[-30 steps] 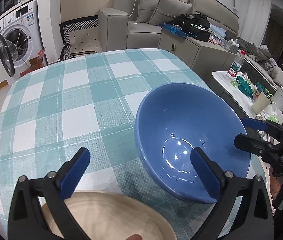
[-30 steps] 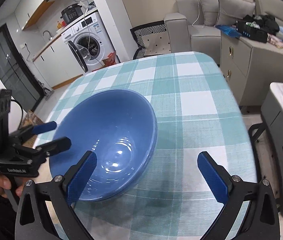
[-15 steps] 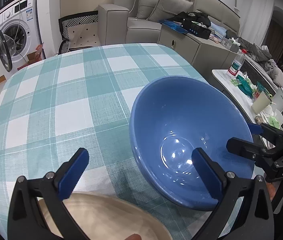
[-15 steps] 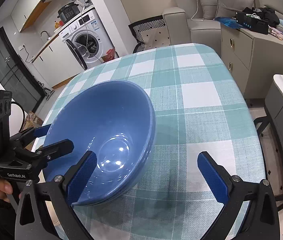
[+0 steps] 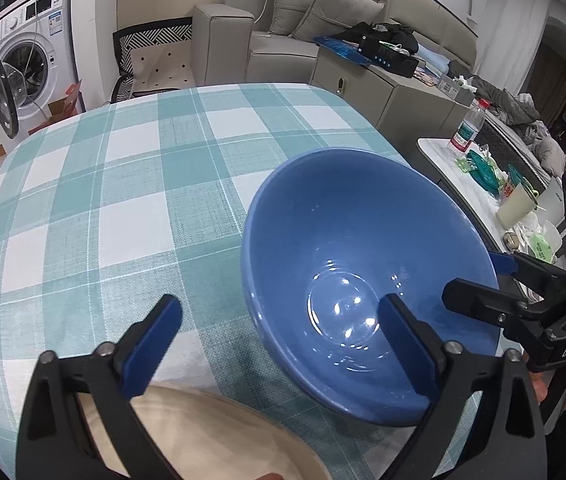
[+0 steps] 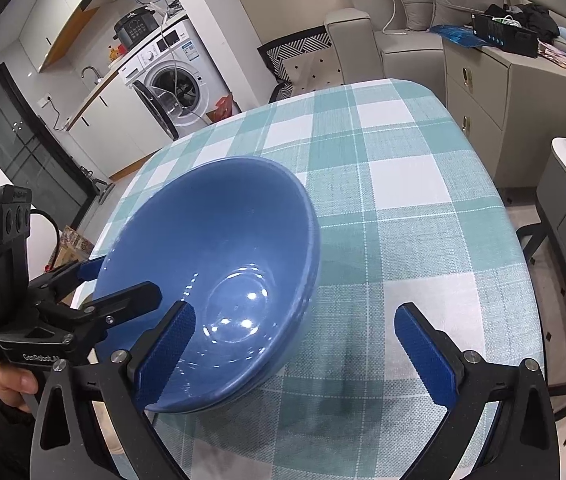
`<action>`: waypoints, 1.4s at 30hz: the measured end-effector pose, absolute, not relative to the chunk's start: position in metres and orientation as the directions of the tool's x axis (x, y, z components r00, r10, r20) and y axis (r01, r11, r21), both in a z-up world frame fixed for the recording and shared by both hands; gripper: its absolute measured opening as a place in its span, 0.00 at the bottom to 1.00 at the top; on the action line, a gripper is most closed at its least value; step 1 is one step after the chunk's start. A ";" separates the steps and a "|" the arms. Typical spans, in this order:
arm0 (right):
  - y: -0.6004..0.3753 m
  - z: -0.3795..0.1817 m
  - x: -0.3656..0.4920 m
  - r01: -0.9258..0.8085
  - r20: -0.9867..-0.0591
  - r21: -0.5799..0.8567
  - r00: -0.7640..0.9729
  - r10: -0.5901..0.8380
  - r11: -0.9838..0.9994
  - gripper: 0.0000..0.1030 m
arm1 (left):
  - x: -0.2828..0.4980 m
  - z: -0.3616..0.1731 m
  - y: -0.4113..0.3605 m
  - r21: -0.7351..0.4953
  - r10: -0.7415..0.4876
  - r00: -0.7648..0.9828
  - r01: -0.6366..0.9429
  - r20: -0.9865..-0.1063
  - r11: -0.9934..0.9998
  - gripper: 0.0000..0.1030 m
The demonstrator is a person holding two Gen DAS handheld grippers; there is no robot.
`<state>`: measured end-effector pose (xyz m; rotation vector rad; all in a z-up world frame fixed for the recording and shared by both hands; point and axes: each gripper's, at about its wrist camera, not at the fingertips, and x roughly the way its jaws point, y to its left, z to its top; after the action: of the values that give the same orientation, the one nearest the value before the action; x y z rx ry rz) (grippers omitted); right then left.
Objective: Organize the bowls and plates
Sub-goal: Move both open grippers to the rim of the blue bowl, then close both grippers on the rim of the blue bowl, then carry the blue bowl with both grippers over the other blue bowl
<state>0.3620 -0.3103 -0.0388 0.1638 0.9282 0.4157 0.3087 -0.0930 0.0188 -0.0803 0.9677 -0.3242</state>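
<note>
Bowl (image 5: 347,240) between both grippers' fingers (image 5: 151,340)

Checked tablecloth (image 5: 131,184), washing machine (image 5: 31,64), grey sofa (image 5: 283,40), water bottle (image 5: 467,128)

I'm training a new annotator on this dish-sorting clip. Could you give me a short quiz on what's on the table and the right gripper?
1. The blue bowl stands on: A) bare wood, B) a checked tablecloth, C) a tray?
2. True or false: the right gripper is shut on the bowl.
3. In the left wrist view, what lies at the table's near edge?
Key: 1 B. 2 False: its jaws stand open astride the rim. 3 A cream plate.
</note>
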 end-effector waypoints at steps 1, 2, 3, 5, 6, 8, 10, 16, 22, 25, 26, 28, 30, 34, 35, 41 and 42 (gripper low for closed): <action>-0.310 -0.039 0.361 -0.280 -0.740 0.313 0.527 0.418 0.908 0.94 | 0.309 0.019 -0.093 -0.220 -0.315 0.517 0.238 -0.796 0.946 0.81; -0.308 -0.038 0.361 -0.284 -0.740 0.313 0.525 0.420 0.907 0.91 | 0.309 0.019 -0.093 -0.226 -0.319 0.512 0.238 -0.797 0.945 0.78; -0.308 -0.038 0.361 -0.286 -0.741 0.312 0.523 0.421 0.906 0.85 | 0.309 0.018 -0.092 -0.230 -0.322 0.510 0.237 -0.797 0.944 0.73; -0.305 -0.039 0.361 -0.290 -0.745 0.307 0.520 0.419 0.906 0.79 | 0.309 0.018 -0.092 -0.237 -0.329 0.506 0.239 -0.797 0.942 0.66; -0.304 -0.039 0.361 -0.292 -0.745 0.306 0.519 0.419 0.906 0.78 | 0.309 0.019 -0.092 -0.243 -0.334 0.505 0.239 -0.796 0.940 0.62; -0.302 -0.039 0.361 -0.297 -0.748 0.305 0.513 0.421 0.905 0.73 | 0.308 0.020 -0.091 -0.248 -0.339 0.506 0.240 -0.793 0.939 0.55; -0.300 -0.039 0.359 -0.302 -0.752 0.301 0.508 0.420 0.904 0.66 | 0.307 0.020 -0.091 -0.247 -0.340 0.506 0.243 -0.793 0.938 0.44; -0.296 -0.038 0.356 -0.316 -0.754 0.292 0.505 0.421 0.903 0.56 | 0.306 0.023 -0.092 -0.247 -0.342 0.505 0.248 -0.792 0.937 0.33; -0.293 -0.038 0.352 -0.313 -0.757 0.267 0.518 0.399 0.912 0.51 | 0.306 0.024 -0.092 -0.243 -0.336 0.510 0.243 -0.792 0.939 0.30; -0.292 -0.037 0.352 -0.305 -0.760 0.257 0.522 0.386 0.917 0.48 | 0.307 0.024 -0.090 -0.239 -0.332 0.509 0.241 -0.794 0.941 0.30; -0.292 -0.037 0.351 -0.302 -0.760 0.255 0.525 0.383 0.919 0.48 | 0.307 0.024 -0.090 -0.237 -0.330 0.509 0.240 -0.795 0.941 0.30; -0.293 -0.036 0.351 -0.301 -0.760 0.253 0.527 0.381 0.920 0.47 | 0.307 0.024 -0.090 -0.235 -0.328 0.509 0.240 -0.796 0.942 0.30; -0.293 -0.034 0.350 -0.300 -0.759 0.250 0.530 0.378 0.921 0.46 | 0.307 0.025 -0.090 -0.236 -0.328 0.508 0.239 -0.796 0.942 0.30; -0.294 -0.032 0.349 -0.297 -0.759 0.246 0.533 0.374 0.923 0.46 | 0.305 0.025 -0.090 -0.234 -0.327 0.510 0.239 -0.796 0.942 0.29; -0.294 -0.031 0.349 -0.296 -0.759 0.245 0.534 0.373 0.923 0.46 | 0.305 0.025 -0.091 -0.233 -0.326 0.511 0.240 -0.795 0.943 0.29; -0.294 -0.031 0.349 -0.297 -0.760 0.242 0.534 0.371 0.924 0.46 | 0.302 0.030 -0.090 -0.225 -0.320 0.520 0.237 -0.792 0.945 0.29; -0.293 -0.031 0.349 -0.298 -0.759 0.242 0.535 0.371 0.924 0.46 | 0.301 0.031 -0.090 -0.223 -0.318 0.523 0.237 -0.791 0.945 0.29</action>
<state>0.3487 -0.2934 -0.0311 0.0864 0.9246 0.3989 0.3010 -0.0896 0.0313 -0.0914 0.9651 -0.3332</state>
